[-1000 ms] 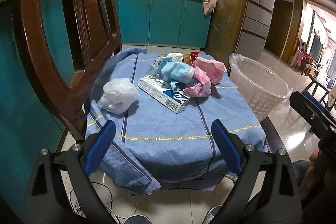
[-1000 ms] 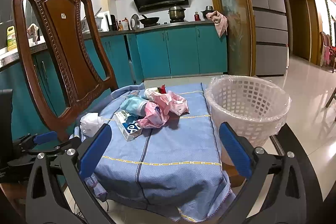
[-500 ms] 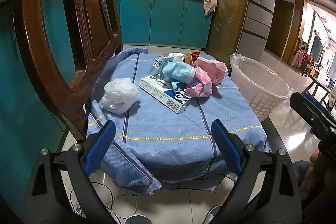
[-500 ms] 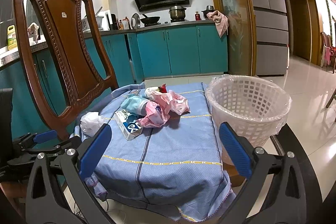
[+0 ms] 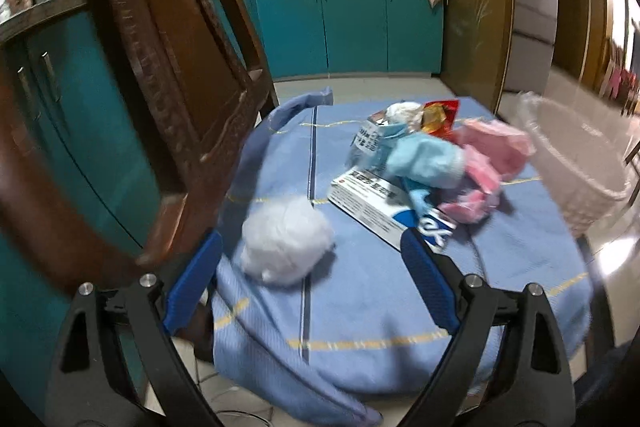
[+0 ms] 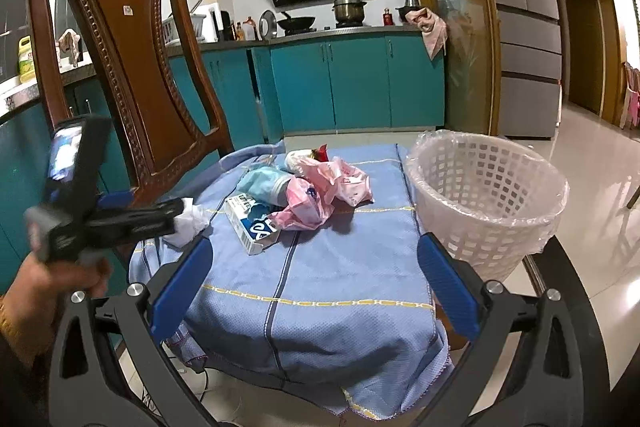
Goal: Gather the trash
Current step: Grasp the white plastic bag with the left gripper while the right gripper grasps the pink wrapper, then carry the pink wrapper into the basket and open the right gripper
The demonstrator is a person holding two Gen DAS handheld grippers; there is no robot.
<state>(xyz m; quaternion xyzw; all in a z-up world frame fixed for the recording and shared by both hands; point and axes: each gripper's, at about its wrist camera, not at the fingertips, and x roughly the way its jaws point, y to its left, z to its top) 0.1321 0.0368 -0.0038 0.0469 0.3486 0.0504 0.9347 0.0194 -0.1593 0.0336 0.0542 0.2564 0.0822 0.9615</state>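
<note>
A pile of trash lies on a blue cloth (image 5: 360, 291) over a small table. A white crumpled wad (image 5: 286, 241) sits nearest my left gripper (image 5: 312, 279), which is open with the wad just ahead between its blue pads. Behind it lie a white and blue box (image 5: 384, 205), a light blue mask bundle (image 5: 424, 159) and pink wrappers (image 5: 492, 155). In the right wrist view my right gripper (image 6: 316, 279) is open and empty at the cloth's near edge; the wad (image 6: 190, 223), box (image 6: 252, 227) and pink wrappers (image 6: 320, 195) show there. The left gripper's body (image 6: 120, 223) reaches the wad.
A white lined mesh basket (image 6: 484, 203) stands right of the table; it also shows in the left wrist view (image 5: 576, 163). A carved wooden chair back (image 6: 128, 67) rises at the table's left, close to the left gripper. Teal kitchen cabinets (image 6: 360, 83) stand behind.
My left gripper has moved forward and left, close up to the white wad, with motion blur. The right gripper has barely moved. The trash has not moved.
</note>
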